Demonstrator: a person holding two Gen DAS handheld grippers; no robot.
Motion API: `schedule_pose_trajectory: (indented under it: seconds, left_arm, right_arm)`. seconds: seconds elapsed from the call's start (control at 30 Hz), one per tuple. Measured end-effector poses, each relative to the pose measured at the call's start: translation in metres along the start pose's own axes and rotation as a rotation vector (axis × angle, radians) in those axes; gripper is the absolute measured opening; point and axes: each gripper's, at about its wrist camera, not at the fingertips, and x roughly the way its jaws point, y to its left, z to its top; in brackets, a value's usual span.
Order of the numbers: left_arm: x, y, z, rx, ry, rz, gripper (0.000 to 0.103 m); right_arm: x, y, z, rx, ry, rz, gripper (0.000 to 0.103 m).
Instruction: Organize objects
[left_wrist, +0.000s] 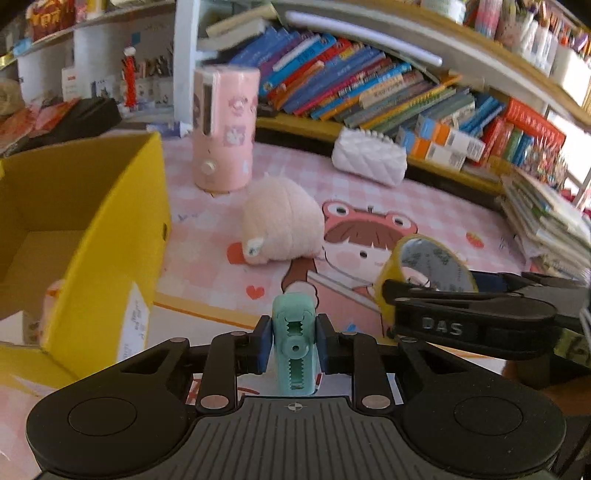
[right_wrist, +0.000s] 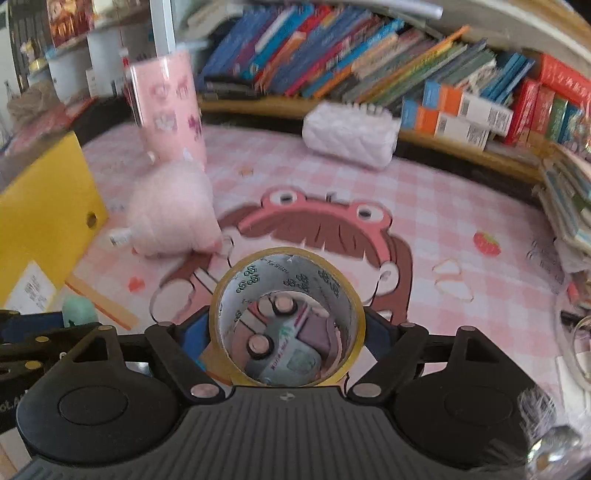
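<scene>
Yellow box (left_wrist: 92, 236) sits at far left, open top, interior partly visible and apparently bare cardboard; it lies left and ahead of both grippers. Left gripper (left_wrist: 294, 345): fingers narrow, clamped on a mint-green clip (left_wrist: 295, 343), which stands upright between the blue pads, long axis vertical and toothed face toward the camera. Judgement: the box is the likely drop point, and the left gripper is the nearer of the two; its move would be a swing left and over the box wall before release. Further right on the pink mat (left_wrist: 424, 206): a pink cylinder (left_wrist: 225, 125) upright near the back, a pink plush (left_wrist: 280, 221) lying on its side just in front of it, and a white quilted pouch (left_wrist: 369, 158) near the bookshelf, well apart from either gripper. Right gripper (right_wrist: 287, 325): fingers set at a middling width, holding a tape roll (right_wrist: 287, 317) by its outer rim, core axis pointing along the fingers toward the camera. In the left view the roll (left_wrist: 424, 269) sits just right of the clip, so the right gripper must cross over or behind the left to reach the box; collision risk if both go together. Frames are blurred.
</scene>
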Motion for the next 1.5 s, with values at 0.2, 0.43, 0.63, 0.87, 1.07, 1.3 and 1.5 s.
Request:
schedule_pose_trajectory:
  seconds: [0.2,0.43,0.63,0.87,1.07,1.3,1.5]
  left_arm:
    - [-0.021,0.001,-0.005,-0.003,-0.032,-0.022,0.023]
    - [-0.042,0.005,-0.02,0.005,-0.049,-0.069,0.023]
    - [-0.071,0.02,-0.035,0.037,-0.072,-0.109,0.023]
    - [-0.105,0.061,-0.055,0.026,-0.079,-0.119,0.023]
    - [-0.136,0.108,-0.077,-0.003,-0.075,-0.107,0.023]
    - [-0.165,0.157,-0.102,-0.023,-0.054,-0.076,0.023]
    - [-0.189,0.195,-0.117,-0.037,-0.065,-0.037,0.023]
  right_arm:
    - [-0.043,0.001,0.0,0.052,-0.081,-0.03,0.081]
    - [-0.077,0.009,-0.023,0.127,-0.083,-0.116,0.081]
    - [-0.112,0.028,-0.047,0.166,-0.087,-0.188,0.081]
    - [-0.133,0.078,-0.07,0.164,-0.055,-0.207,0.081]
    - [-0.152,0.135,-0.088,0.138,-0.043,-0.196,0.081]
    - [-0.168,0.196,-0.111,0.115,-0.026,-0.153,0.081]
    - [-0.174,0.241,-0.123,0.108,-0.021,-0.12,0.081]
